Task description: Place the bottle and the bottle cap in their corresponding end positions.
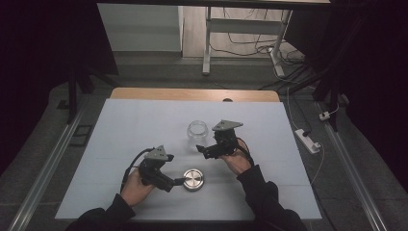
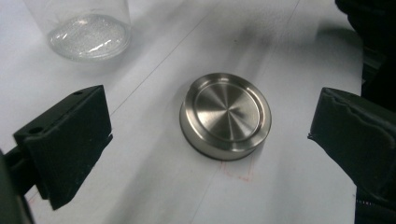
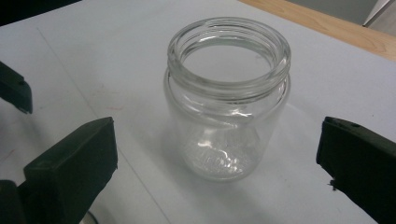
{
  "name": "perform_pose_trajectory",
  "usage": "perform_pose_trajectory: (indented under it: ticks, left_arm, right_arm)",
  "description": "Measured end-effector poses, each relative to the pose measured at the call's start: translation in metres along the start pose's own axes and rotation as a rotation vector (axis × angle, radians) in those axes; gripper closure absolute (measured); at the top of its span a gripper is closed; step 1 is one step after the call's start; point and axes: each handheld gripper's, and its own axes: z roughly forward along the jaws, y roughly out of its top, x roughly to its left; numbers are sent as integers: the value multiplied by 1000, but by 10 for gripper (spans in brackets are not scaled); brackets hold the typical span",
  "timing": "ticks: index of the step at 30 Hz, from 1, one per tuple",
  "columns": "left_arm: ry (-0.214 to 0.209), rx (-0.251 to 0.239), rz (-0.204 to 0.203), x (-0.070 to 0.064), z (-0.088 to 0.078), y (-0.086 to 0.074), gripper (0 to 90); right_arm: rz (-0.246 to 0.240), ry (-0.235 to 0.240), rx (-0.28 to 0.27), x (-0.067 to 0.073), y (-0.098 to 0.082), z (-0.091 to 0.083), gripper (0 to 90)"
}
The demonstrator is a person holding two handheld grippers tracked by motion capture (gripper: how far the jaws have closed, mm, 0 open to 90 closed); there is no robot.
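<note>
The left gripper (image 1: 179,181) is standing released, its two black jaws spread wide with nothing pressed between them. The metal lid (image 2: 225,115) is lying flat on the white table cover (image 1: 144,120), just ahead of this gripper's jaw tips and centred in the gap between them, touching neither jaw. In the high view the lid (image 1: 193,179) is sitting just beside the left gripper's tips, on the side toward the right hand.

The right gripper (image 1: 201,150) is likewise standing released, jaws wide apart and gripping nothing. The glass jar (image 3: 227,100) is standing upright with its mouth open, ahead of this gripper and framed between its jaws, clear of both. In the high view the jar (image 1: 197,134) is sitting just beyond the right gripper's tips, away from the person.

The jar and the lid are resting apart from each other, the lid nearer the person. In the left gripper view the jar's base (image 2: 88,35) is showing beyond the left-hand jaw.
</note>
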Motion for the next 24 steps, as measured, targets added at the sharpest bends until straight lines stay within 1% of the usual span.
perform_pose_trajectory:
  ticks: [2, 6, 8, 11, 14, 20, 22, 24]
  left_arm:
    - [-4, 5, 7, 1, -2, -1, 0]
    - [-7, -4, -3, 1, -6, -5, 0]
    - [4, -8, -3, 1, -10, -6, 0]
    - [5, -24, -14, 1, -16, -7, 0]
    - [12, -29, -22, 0, -22, -10, 0]
    - [23, -25, -37, 1, -30, -17, 0]
    - [24, -27, -41, 1, -32, -19, 0]
    - [26, -25, -42, 1, -34, -21, 0]
  right_arm:
    - [4, 6, 4, 1, -1, -3, 0]
    - [1, 23, 16, 4, -2, -8, 0]
    - [-6, 27, 15, 5, -2, -12, 0]
    - [-5, 31, 3, 9, -2, -18, 0]
    - [-12, 37, -1, 13, -3, -23, 0]
    - [-20, 54, 3, 20, -8, -30, 0]
    - [-10, 69, 4, 22, -10, -32, 0]
    - [-5, 72, 6, 23, -12, -34, 0]
